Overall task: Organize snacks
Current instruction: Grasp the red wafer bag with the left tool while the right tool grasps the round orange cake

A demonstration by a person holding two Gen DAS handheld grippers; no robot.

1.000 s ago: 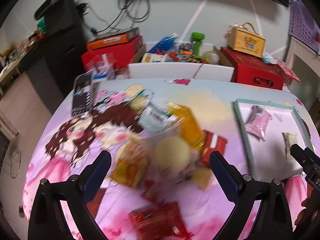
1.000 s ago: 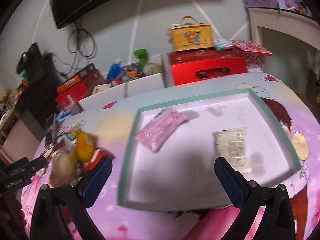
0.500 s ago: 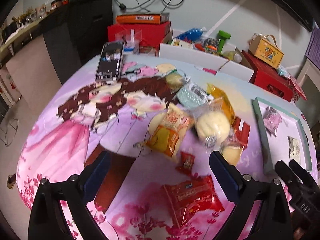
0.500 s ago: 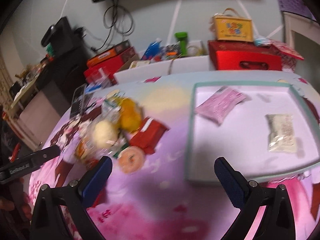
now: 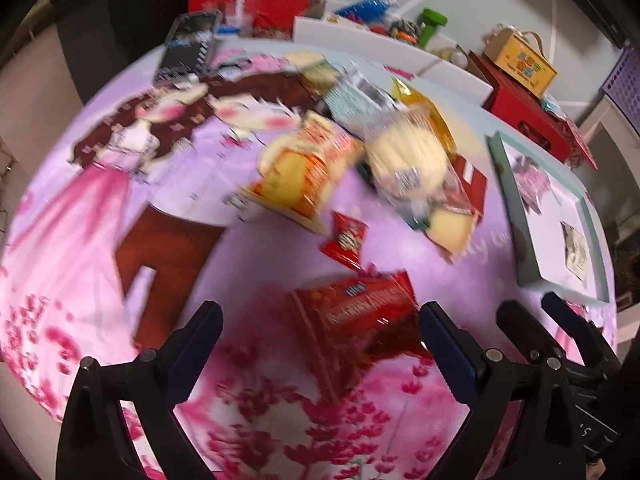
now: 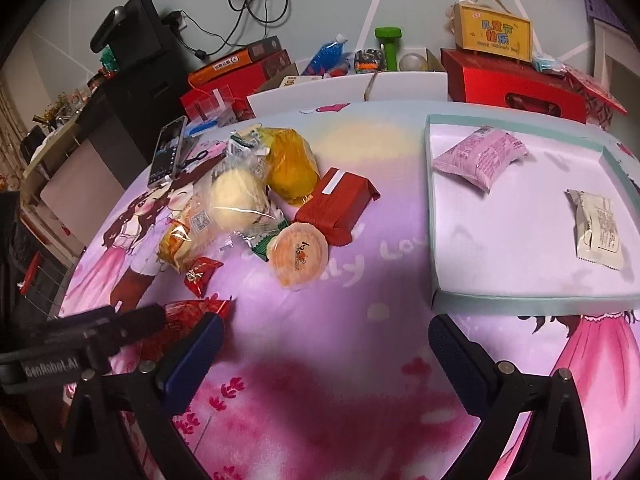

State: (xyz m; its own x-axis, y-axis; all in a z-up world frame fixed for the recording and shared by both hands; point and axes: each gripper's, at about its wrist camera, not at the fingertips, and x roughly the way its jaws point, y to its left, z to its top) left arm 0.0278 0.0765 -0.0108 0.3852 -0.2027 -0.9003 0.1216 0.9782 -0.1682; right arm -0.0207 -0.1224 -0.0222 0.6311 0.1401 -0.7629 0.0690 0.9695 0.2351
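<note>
A heap of wrapped snacks lies near the middle of the counter (image 6: 360, 344), which wears a pink and purple cartoon-print cloth. In the heap: one pale round bun in clear film (image 6: 237, 199), one yellow foil bag (image 6: 289, 164), one red paper-wrapped block (image 6: 338, 205), one round orange-lidded cup (image 6: 298, 257), one orange cake packet (image 6: 182, 242) and one green-edged silver sachet (image 6: 242, 145). Just in front of the heap lies one small red sachet (image 6: 200, 274); nearer the cameras lies one large red crinkled bag (image 5: 360, 320).

To the right of the heap stands a shallow white tray with a teal rim (image 6: 434, 216). It holds two packets, well apart: one pink pillow pack (image 6: 480, 156) and one pale printed sachet (image 6: 598, 228).

The left gripper (image 5: 320, 340) hovers with jaws wide and empty, the large red bag between them. The right gripper (image 6: 326, 348) hangs over bare cloth below the tray's near corner, jaws wide, holding nothing.

One black smartphone (image 6: 168, 151) lies at the counter's far left edge
</note>
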